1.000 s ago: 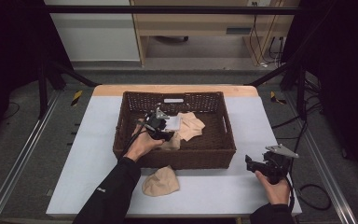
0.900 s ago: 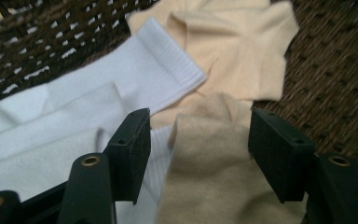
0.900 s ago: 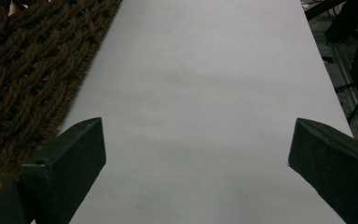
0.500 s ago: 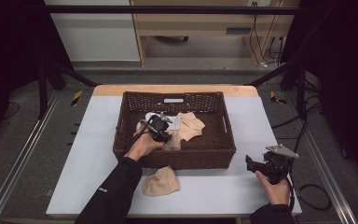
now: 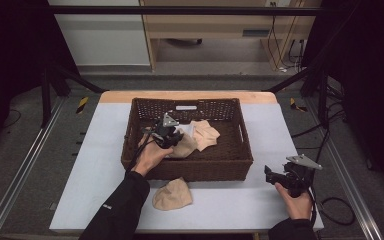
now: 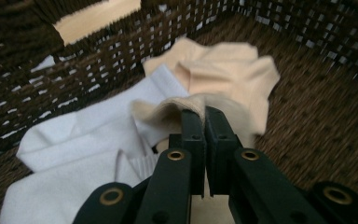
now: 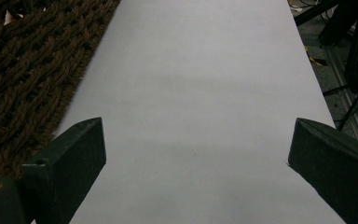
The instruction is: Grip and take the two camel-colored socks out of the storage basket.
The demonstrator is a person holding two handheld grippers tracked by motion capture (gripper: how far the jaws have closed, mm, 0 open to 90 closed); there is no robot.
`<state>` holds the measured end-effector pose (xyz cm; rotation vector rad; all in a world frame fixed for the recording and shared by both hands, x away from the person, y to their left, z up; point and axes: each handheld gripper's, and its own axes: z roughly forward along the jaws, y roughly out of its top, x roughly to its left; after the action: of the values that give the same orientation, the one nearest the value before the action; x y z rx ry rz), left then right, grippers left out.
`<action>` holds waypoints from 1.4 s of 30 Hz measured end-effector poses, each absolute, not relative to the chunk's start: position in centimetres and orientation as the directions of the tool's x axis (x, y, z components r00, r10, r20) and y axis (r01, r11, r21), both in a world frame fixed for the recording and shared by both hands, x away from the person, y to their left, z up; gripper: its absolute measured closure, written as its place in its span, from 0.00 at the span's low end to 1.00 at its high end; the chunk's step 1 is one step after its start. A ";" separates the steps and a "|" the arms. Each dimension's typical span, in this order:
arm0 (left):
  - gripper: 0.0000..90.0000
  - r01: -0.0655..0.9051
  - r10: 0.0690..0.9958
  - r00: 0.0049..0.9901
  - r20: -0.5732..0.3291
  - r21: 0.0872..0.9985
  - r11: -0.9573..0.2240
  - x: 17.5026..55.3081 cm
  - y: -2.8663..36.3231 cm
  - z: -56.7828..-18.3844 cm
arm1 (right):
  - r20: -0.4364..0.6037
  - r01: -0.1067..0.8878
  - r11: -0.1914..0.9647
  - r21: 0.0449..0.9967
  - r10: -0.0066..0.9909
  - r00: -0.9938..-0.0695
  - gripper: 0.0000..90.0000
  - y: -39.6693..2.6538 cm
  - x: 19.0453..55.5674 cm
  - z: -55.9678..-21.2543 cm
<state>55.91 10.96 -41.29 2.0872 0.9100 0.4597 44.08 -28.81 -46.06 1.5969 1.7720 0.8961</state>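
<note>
A dark brown wicker basket stands mid-table with several cloths in it. My left gripper reaches into it, and its jaws have just been closing. In the left gripper view the left gripper is shut on a fold of a cream cloth, pinched between the tips. Past that fold lies a peach cloth, with a white cloth to its left. My right gripper rests low at the table's right front, open. Between its spread jaws the right gripper frames bare table.
A second peach cloth lies bunched on the pale table just in front of the basket. The basket's woven side stands left of the right gripper. Metal frame rails and cables run along the floor on both sides.
The left hand has shifted only slightly over the cloths in the basket. The right hand and its gripper have stayed where they were.
</note>
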 end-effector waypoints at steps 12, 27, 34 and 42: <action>0.97 0.338 0.766 0.642 -0.028 0.908 -0.250 54.8 12.3 -38.7 | 0.015 0.597 0.051 0.801 0.994 -0.106 0.05 -28.9 44.0 -46.0; 0.97 0.208 0.774 0.632 -0.035 0.970 -0.126 52.1 14.4 -34.1 | 0.016 0.593 0.047 0.804 0.995 -0.101 0.05 -29.0 44.0 -45.9; 0.97 0.169 0.744 0.667 -0.037 0.980 -0.103 49.6 15.1 -32.0 | 0.015 0.595 0.049 0.802 0.995 -0.102 0.05 -29.0 44.0 -46.0; 0.97 0.125 0.689 0.725 -0.018 0.987 -0.106 46.1 15.7 -30.1 | 0.014 0.595 0.050 0.802 0.995 -0.102 0.05 -29.0 44.0 -46.0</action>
<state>46.07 15.69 -30.06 1.6341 0.6671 0.5403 43.96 -28.98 -45.96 1.5992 1.7587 0.8971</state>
